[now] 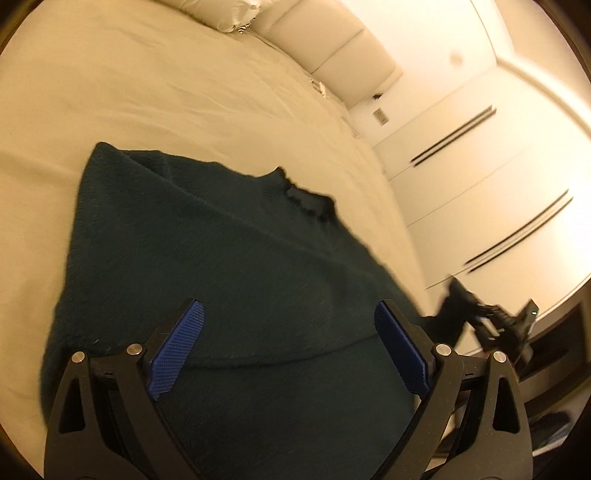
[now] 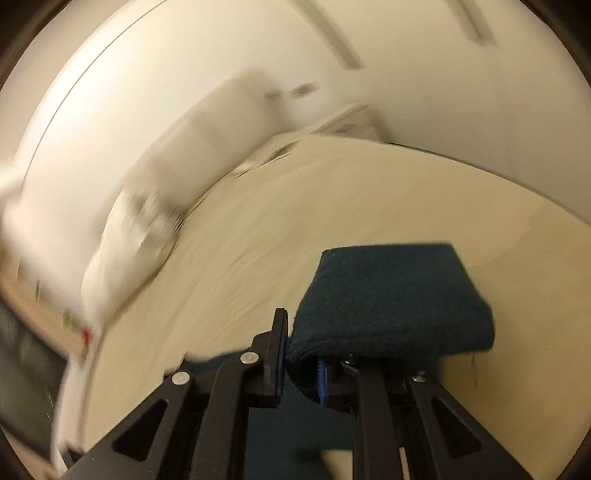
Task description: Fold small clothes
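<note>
On the cream bed (image 1: 155, 92) the dark green sweater (image 1: 221, 236) lies spread under the left gripper (image 1: 290, 343), whose jaws gape empty, while the right gripper (image 2: 301, 363) pinches a lifted fold, which could slip free if swung fast.

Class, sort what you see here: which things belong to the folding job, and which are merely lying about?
Job: dark green sweater; left gripper, jaws open; right gripper, shut on a sleeve.
Lying about: bed sheet; pillow; headboard.
</note>
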Demonstrator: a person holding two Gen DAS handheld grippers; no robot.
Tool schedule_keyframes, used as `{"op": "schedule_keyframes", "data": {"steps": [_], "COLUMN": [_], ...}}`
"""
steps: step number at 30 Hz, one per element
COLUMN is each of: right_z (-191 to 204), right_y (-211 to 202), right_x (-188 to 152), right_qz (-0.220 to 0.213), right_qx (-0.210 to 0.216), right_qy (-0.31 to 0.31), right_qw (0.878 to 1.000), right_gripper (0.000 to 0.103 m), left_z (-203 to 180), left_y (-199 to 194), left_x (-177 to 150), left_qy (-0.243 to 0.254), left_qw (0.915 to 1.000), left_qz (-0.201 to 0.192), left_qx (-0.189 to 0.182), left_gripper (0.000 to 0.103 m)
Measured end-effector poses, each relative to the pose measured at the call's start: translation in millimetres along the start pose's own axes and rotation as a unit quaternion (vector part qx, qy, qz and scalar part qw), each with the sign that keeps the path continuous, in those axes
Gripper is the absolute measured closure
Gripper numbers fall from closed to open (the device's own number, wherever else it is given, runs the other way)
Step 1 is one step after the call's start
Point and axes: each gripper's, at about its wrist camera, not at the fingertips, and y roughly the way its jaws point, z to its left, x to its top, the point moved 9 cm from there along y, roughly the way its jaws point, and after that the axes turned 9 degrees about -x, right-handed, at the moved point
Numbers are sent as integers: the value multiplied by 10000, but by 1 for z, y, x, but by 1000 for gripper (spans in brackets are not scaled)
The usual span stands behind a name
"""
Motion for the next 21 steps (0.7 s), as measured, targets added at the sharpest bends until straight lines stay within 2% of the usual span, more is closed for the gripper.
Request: {"op": "schedule_keyframes", "data": {"steps": [3,7,10,13,16,18,20,21], "right_z": [113,183,190,185,178,172,165,162], "right_y": [42,76,96,95,86,82,67,64], "right_x": [-58,-124,-151,-173,-177,-176,-179,-178], "right_qz": [395,717,1026,1195,1239,1257,1316,1356], "right_qx": [405,662,686,685,839,838,950,1061], "right_qy": [-1315,-2030,-2155,-2111,-1982,-1934,-1756,-1600], "right_qw": [9897,9743,9687,9677,9687,9694,9710,9720], "right_gripper": [90,90,90,89,89,89,88,83], "left_z": [3,8,12,16,18,20,20,19], "left_y": [9,19,29,31,35,36,37,37], "left_x": [6,5,4,0,2,8,20,26], "left_qy": [-312,-788,-1105,-1107,-1197,-1231,-1047,-912], "left_qw": [9990,9941,9892,9895,9888,9894,9931,9947], "left_qz": [124,304,385,457,495,489,415,416], "left_qx": [-302,-687,-878,-804,-747,-600,-339,-217], "left_gripper": [8,8,8,8,8,8,8,8]}}
